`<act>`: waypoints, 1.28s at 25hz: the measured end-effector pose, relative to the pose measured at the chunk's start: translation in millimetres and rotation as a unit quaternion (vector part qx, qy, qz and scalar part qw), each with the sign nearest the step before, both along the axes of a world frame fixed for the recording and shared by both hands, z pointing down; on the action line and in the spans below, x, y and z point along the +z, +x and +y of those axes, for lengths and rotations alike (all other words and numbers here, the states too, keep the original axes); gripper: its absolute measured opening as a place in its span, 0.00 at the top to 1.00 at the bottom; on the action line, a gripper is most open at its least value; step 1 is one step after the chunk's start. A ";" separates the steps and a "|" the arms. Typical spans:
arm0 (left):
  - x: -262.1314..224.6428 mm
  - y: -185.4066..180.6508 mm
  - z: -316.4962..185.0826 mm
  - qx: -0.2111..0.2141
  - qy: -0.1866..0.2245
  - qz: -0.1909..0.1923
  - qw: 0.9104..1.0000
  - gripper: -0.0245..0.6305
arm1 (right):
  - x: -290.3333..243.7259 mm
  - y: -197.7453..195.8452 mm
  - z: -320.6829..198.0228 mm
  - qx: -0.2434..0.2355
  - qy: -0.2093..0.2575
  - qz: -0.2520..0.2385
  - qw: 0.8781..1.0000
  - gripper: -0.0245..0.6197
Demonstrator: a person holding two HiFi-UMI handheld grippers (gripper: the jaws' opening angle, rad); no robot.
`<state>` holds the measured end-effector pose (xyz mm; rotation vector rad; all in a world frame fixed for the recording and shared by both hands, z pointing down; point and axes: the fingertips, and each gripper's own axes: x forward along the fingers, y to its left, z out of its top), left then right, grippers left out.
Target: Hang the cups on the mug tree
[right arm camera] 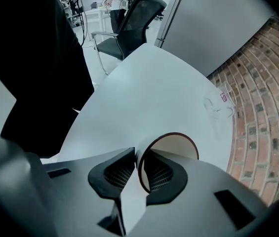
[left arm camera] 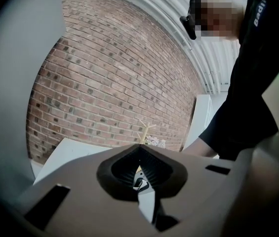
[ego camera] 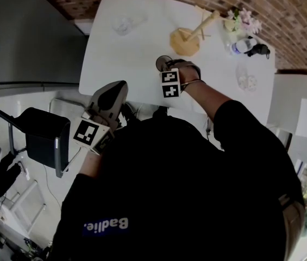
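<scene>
Right gripper view: pickup step. The right gripper [right arm camera: 135, 153] fingers pinched the wall of the cup [right arm camera: 176, 149]; the left gripper [left arm camera: 140, 147] fingers were shut, empty. Next move likely required: lifting toward the mug tree [ego camera: 194, 32].

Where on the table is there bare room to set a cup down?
Bare: the white table between the clear glass cup and its near edge. Crowded: the right end, round the mug tree, flowers and second glass.

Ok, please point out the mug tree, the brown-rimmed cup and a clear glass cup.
mug tree [ego camera: 185, 42], head view, on its round wooden base.
brown-rimmed cup [right arm camera: 174, 147], right gripper view, on its pale inside.
clear glass cup [right arm camera: 217, 106], right gripper view, on its body.
</scene>
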<state>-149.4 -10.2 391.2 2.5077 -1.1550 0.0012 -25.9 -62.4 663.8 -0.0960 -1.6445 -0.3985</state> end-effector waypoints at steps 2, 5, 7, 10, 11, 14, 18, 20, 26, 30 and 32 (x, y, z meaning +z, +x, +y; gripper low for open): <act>-1.1 -0.9 0.3 0.004 0.002 0.000 1.000 0.96 | -0.2 1.2 0.7 0.002 -0.007 0.002 1.000 0.85; -0.7 -1.8 -0.4 0.012 0.004 0.002 1.000 0.96 | -3.0 3.7 1.2 0.018 -0.014 -0.016 1.000 0.86; 0.7 -2.3 -0.9 0.019 0.005 0.005 1.000 0.96 | -8.3 4.5 3.6 0.033 -0.017 -0.036 0.999 0.86; 3.5 -1.8 -2.6 0.037 0.009 0.003 0.999 0.96 | -23.8 3.4 4.0 0.059 -0.009 -0.063 0.996 0.86; 4.9 -1.0 -3.0 0.044 0.011 0.001 0.999 0.96 | -31.3 2.0 3.5 0.071 -0.006 -0.075 0.995 0.86; 10.0 1.8 -3.5 0.068 0.025 -0.010 0.997 0.96 | -56.7 -1.3 2.8 0.113 -0.001 -0.117 0.987 0.86; 13.4 4.8 -7.8 0.104 0.049 -0.010 0.993 0.96 | -96.1 -6.2 5.7 0.172 -0.010 -0.182 0.968 0.87; 15.2 9.8 -7.8 0.128 0.056 -0.010 0.990 0.96 | -119.7 -10.1 10.3 0.186 -0.014 -0.215 0.959 0.87; 35.3 32.0 -4.3 0.196 0.059 -0.027 0.978 0.88 | -166.9 -17.7 35.9 0.211 -0.012 -0.270 0.939 0.87; 47.4 51.5 -6.8 0.245 0.070 -0.052 0.966 0.75 | -198.6 -26.7 48.3 0.215 -0.019 -0.306 0.927 0.87; 50.1 60.5 -8.7 0.272 0.081 -0.062 0.957 0.66 | -213.5 -29.8 53.8 0.203 -0.028 -0.319 0.925 0.87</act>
